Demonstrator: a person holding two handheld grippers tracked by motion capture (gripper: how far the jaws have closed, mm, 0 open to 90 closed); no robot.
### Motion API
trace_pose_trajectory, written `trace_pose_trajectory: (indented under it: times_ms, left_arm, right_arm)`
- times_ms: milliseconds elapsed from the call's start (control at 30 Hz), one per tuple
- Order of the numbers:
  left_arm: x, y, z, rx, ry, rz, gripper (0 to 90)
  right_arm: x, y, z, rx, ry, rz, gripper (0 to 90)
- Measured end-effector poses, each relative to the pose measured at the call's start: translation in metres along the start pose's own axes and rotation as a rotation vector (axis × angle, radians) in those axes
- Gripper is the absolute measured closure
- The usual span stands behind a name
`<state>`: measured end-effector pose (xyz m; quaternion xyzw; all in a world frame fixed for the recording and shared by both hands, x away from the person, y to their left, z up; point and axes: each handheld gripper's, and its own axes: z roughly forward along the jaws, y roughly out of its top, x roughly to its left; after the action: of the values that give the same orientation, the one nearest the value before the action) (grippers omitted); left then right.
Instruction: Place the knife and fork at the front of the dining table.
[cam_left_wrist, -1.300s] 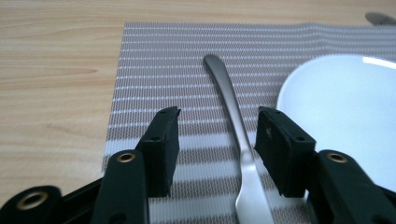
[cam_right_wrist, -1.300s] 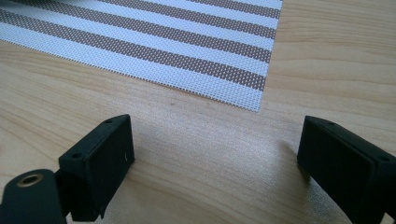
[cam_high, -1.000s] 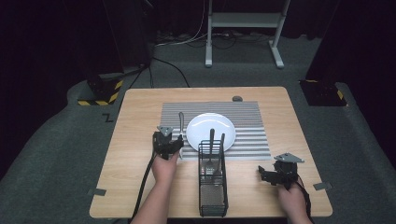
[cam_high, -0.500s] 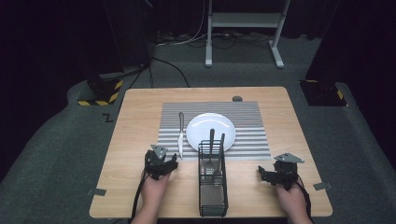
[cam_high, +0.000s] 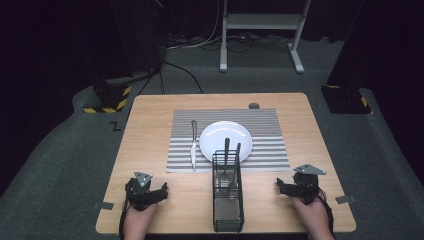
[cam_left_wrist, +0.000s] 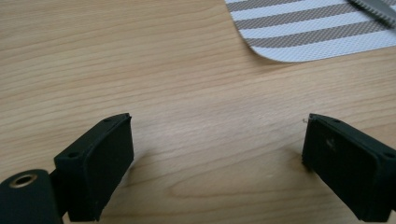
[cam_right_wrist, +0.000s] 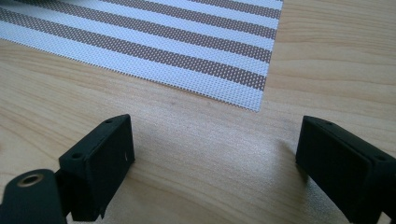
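Note:
A silver knife (cam_high: 193, 145) lies on the striped placemat (cam_high: 260, 150), just left of the white plate (cam_high: 225, 140). Its blade tip (cam_left_wrist: 378, 8) crosses the mat's corner in the left gripper view. My left gripper (cam_high: 161, 192) rests low over bare wood near the table's front left. Its jaws have just been opening and stand open (cam_left_wrist: 217, 140) with nothing between them. My right gripper (cam_high: 280, 187) sits at the front right, open (cam_right_wrist: 215, 140) and empty, its jaws toward the mat's corner (cam_right_wrist: 187, 51).
A black wire caddy (cam_high: 228, 200) stands at the front middle between the hands, holding a fork and another utensil upright. A small dark object (cam_high: 254, 105) lies beyond the mat's far edge. Bare wood (cam_high: 145, 130) flanks the mat.
My left hand has pulled back from the knife's handle end toward the front left of the table. The knife stays on the mat. The right hand has not moved.

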<state>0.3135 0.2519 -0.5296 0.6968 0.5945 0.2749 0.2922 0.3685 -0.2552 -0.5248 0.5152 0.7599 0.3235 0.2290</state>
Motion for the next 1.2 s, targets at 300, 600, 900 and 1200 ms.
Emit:
trace_pose_trajectory:
  times_ms: [300, 600, 900, 1200]
  left_arm:
    - [0.004, 0.000, 0.002, 0.019, -0.025, -0.040, 6.1]
    - [0.003, 0.001, 0.004, 0.032, -0.037, -0.027, 1.5]
    - [0.002, 0.003, 0.005, 0.035, -0.034, -0.021, 0.0]
    - [0.002, 0.003, 0.005, 0.035, -0.036, -0.022, 0.0]
  right_arm:
    - [0.005, -0.001, -0.008, -0.080, 0.000, -0.036, 12.1]
    - [0.023, 0.008, -0.032, -0.285, 0.025, -0.081, 11.2]
    - [0.041, 0.025, -0.041, -0.351, 0.024, -0.074, 10.9]
    - [0.061, 0.054, -0.047, -0.410, 0.060, -0.051, 12.3]
